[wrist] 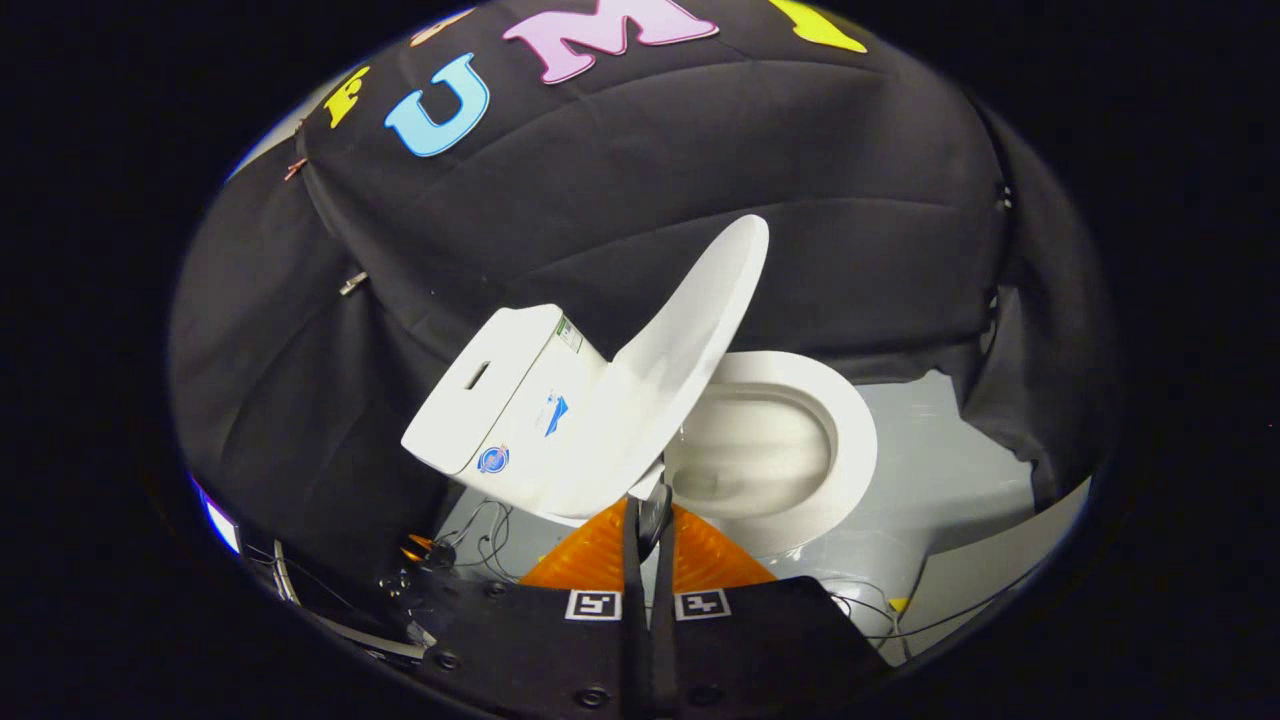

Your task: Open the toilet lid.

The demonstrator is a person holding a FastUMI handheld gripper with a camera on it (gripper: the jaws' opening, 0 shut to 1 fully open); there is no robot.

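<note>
Already the lid (670,370) stands raised off the seat (800,440), bowl exposed; the task looks nearly done. The claw (648,530) is closed, empty, just below the lid's edge.

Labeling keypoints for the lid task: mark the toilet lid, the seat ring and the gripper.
toilet lid (670,360): gripper view, middle of the raised lid's inner face.
seat ring (850,440): gripper view, far side of the rim around the bowl.
gripper (650,520): gripper view, between the fingertips, which are closed together just below the lid's lower edge.
</note>
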